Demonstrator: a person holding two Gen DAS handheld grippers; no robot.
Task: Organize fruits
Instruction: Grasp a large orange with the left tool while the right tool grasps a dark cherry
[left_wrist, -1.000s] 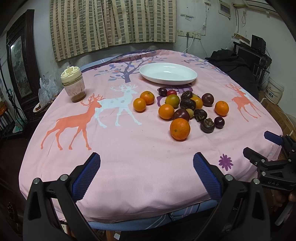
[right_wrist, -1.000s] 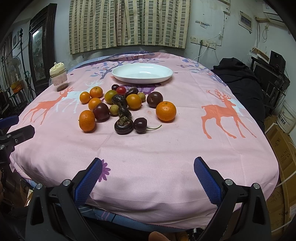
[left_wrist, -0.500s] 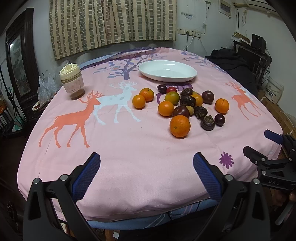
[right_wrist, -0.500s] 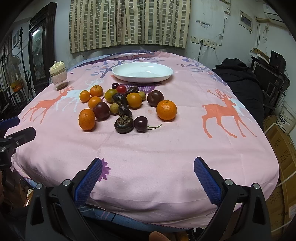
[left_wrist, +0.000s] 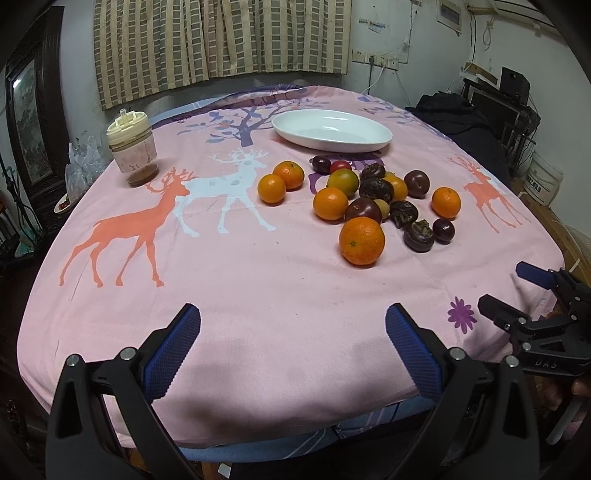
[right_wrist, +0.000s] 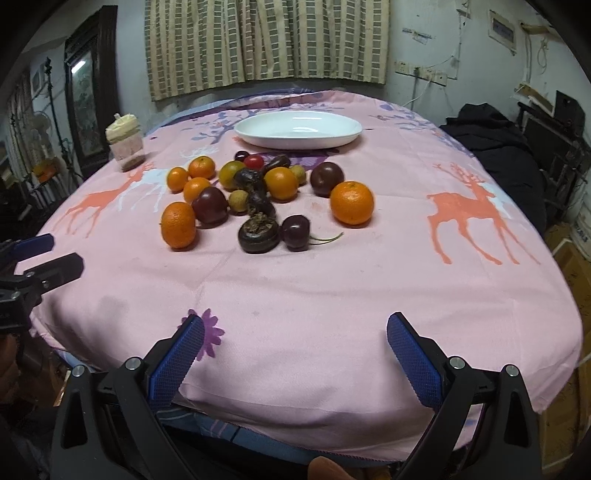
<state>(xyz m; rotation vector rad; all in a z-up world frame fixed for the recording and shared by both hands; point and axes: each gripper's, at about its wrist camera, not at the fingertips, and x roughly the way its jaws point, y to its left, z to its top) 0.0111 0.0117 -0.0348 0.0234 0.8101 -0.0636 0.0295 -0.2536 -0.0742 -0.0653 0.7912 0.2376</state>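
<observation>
Over the table's near edge both grippers, left (left_wrist: 293, 347) and right (right_wrist: 295, 350), hover, fingers spread, fruits (right_wrist: 258, 195) well ahead.

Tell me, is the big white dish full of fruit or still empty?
Empty. The white dish shows only its bare white inside in both views. All the fruit, like the nearest orange, lies on the pink tablecloth in front of it.

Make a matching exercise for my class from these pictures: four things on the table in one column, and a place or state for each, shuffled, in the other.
1. white dish
2. lidded jar
3. dark cherry with stem
4. left gripper

A. open, holding nothing
B. far side of the table, no fruit in it
C. near edge of the fruit pile
D. left side of the cloth, apart from the fruit

Pairs: 1-B, 2-D, 3-C, 4-A
</observation>
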